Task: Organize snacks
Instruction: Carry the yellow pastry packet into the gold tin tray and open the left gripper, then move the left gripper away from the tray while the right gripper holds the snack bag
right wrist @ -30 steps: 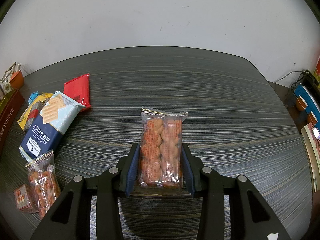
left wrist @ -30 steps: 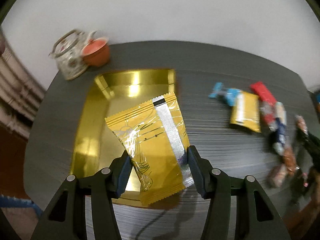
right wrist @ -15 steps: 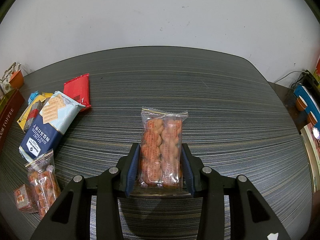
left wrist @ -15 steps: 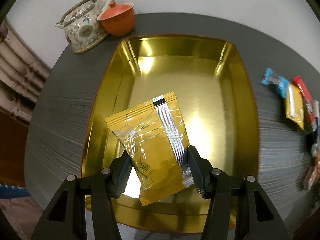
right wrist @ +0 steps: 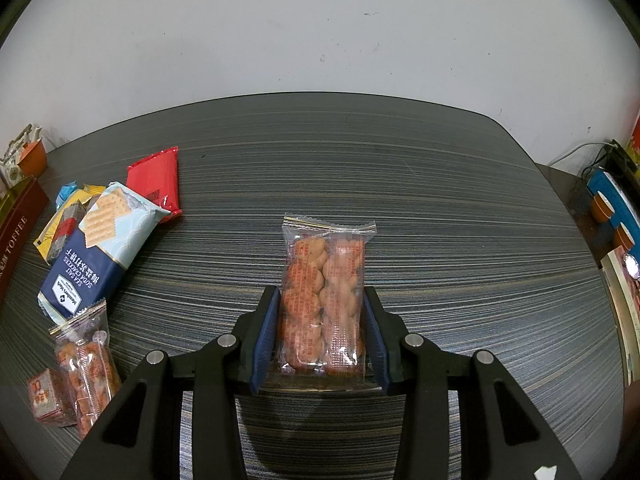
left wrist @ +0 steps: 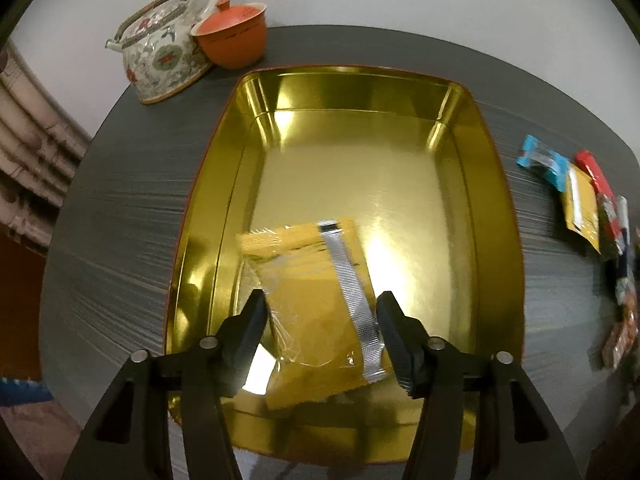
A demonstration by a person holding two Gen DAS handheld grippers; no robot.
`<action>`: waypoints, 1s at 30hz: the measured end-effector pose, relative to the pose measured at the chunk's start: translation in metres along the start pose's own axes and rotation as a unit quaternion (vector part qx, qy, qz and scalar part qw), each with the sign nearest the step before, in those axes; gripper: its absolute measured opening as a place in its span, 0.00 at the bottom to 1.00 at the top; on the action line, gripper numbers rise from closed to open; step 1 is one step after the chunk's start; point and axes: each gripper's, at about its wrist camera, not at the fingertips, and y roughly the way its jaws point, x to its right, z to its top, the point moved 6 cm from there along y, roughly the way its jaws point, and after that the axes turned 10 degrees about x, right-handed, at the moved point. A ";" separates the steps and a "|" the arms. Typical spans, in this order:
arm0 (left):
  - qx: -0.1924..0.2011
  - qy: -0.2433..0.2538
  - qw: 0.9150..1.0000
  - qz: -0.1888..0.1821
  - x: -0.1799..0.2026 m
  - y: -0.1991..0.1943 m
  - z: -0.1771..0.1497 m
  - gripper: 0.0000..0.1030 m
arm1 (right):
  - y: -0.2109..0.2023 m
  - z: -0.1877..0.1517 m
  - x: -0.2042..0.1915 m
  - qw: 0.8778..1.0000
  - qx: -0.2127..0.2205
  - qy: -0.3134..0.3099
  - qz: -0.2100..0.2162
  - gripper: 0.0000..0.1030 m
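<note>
Bare tabletop [right wrist: 440, 208] beyond snack pile [right wrist: 100, 240]

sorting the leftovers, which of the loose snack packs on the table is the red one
The plain red pack, farthest back in the pile, beside the blue-and-white soda cracker pack; the other packs are clear, yellow or blue.

In the left wrist view, a tin tray [left wrist: 496, 200] is sitting on the table [left wrist: 132, 184], and a snack packet [left wrist: 316, 300] is lying inside it at the near end, between the fingers of the left gripper [left wrist: 322, 320], whose jaws are opening. A teapot [left wrist: 160, 56] and a lidded cup [left wrist: 234, 36] are standing touching each other behind the tray's far left corner. Right of the tray, a row of snack packs [left wrist: 580, 196] is lying.

In the right wrist view, the right gripper [right wrist: 320, 330] is pinching a biscuit packet [right wrist: 324, 300] above the table. To the left, a soda cracker pack [right wrist: 94, 252] is resting on smaller packets, another wrapper [right wrist: 154, 180] behind it, a biscuit bag [right wrist: 86, 364] and a small box [right wrist: 46, 398] before it.
</note>
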 end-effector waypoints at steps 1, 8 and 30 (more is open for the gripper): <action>0.006 0.002 1.000 -0.006 0.001 -0.006 -0.001 0.58 | 0.000 0.000 0.000 1.000 0.000 0.000 0.000 0.37; 0.048 0.000 0.998 -0.027 -0.003 -0.051 -0.004 0.63 | 0.000 0.000 0.002 1.000 0.000 -0.001 -0.001 0.37; 0.092 -0.134 0.985 0.055 -0.103 -0.074 -0.050 0.79 | -0.083 0.065 -0.117 0.996 0.042 -0.026 0.072 0.33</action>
